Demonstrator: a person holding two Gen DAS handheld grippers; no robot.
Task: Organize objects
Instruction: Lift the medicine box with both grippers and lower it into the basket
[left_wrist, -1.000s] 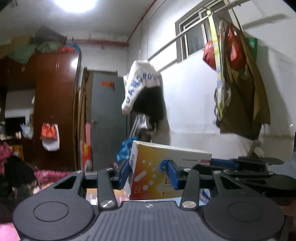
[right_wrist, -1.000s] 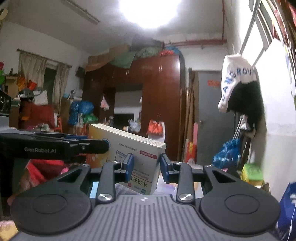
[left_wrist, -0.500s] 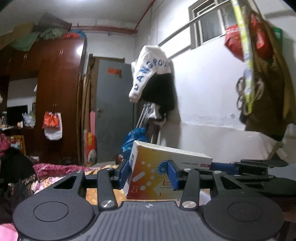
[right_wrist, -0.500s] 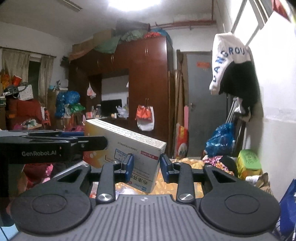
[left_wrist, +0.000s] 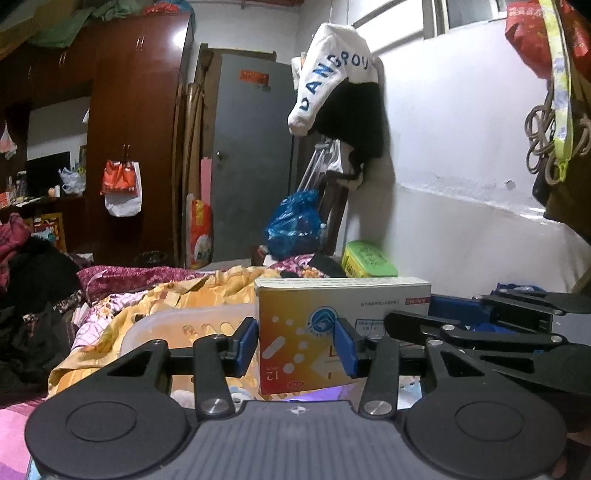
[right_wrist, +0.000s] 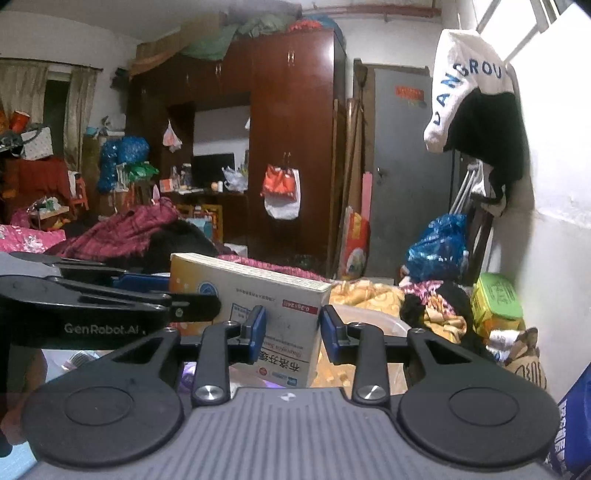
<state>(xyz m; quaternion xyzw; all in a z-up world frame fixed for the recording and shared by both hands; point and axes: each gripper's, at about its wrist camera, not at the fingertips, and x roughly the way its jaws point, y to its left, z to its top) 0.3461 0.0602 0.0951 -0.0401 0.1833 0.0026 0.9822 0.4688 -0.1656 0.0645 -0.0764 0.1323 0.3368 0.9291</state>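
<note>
Left wrist view shows your left gripper (left_wrist: 297, 341) pinching one end of the orange-and-white cardboard medicine box (left_wrist: 314, 332), its blue pads pressed against the box's faces. From the right wrist view, your right gripper (right_wrist: 290, 328) brackets the other end of the same box (right_wrist: 266, 306); its left blue pad touches the box, while a narrow gap seems to show at the right pad, so you cannot tell whether that grip is firm. You hold the box in the air between both tools, over a translucent plastic basket (left_wrist: 192, 325) that sits on the yellow floral bedding (left_wrist: 155, 299). Beyond it, a green lidded container (left_wrist: 367, 260) rests near the white wall (left_wrist: 461, 192).
</note>
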